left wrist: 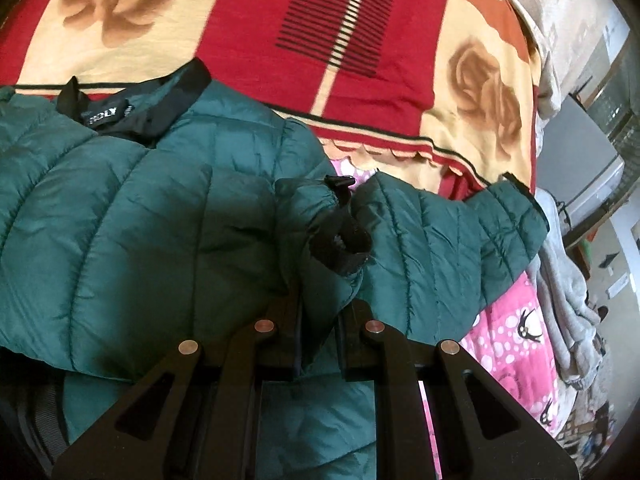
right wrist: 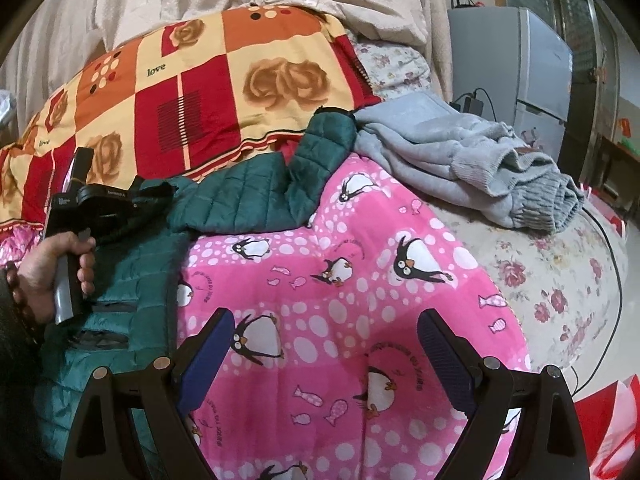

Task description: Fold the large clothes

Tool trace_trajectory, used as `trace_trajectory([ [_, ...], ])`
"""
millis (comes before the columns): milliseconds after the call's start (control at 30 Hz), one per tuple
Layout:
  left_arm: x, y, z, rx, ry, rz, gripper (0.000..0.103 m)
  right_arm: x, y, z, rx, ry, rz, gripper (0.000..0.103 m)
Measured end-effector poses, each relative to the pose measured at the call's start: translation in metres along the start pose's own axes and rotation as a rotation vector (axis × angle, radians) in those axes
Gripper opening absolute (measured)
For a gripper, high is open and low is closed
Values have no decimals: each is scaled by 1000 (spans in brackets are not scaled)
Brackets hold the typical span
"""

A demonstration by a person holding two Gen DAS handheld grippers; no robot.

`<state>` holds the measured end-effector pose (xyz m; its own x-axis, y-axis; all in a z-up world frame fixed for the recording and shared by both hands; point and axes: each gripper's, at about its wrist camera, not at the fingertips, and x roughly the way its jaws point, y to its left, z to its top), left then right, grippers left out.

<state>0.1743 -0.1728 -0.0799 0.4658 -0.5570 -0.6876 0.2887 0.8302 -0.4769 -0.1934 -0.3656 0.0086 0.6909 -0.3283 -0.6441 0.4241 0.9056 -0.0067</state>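
Soft, even daylight, no hard shadows. Slight blur w/ muted sheen on the green jacket; beyond it, fisheye bends the edges, corners go black. Colours strong, pics grainy.

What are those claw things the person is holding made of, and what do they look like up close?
Each is a black frame of angular, cut-out linkage arms joined by round silver pins. The right gripper has two fingers faced with ribbed dark-blue pads. The left gripper has the same black build. The left hand wears a dark sleeve and a beaded bracelet.
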Motion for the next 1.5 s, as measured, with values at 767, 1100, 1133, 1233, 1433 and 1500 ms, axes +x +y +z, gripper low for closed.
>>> trace_trajectory([
  [767, -144, 113, 17, -79, -110, 42, 44, -20, 48, 13, -40, -44, -39, 91],
  [1100, -117, 250, 42, -182, -57, 348, 43, -12, 81, 15, -121, -30, -76, 91],
  [1133, -118, 249, 39, -164, -75, 347, 44, -10, 84, 17, -131, -23, -82, 91],
  [1233, -126, 243, 38, -122, -93, 343, 44, -9, 93, 38, -138, -82, -47, 91],
  [1433, -156, 259, 50, -179, -195, 270, 44, 49, 177, 116, -182, -102, 196, 91],
  [1500, -149, 268, 54, -202, -175, 274, 44, 86, 210, 128, -194, -47, 288, 90],
])
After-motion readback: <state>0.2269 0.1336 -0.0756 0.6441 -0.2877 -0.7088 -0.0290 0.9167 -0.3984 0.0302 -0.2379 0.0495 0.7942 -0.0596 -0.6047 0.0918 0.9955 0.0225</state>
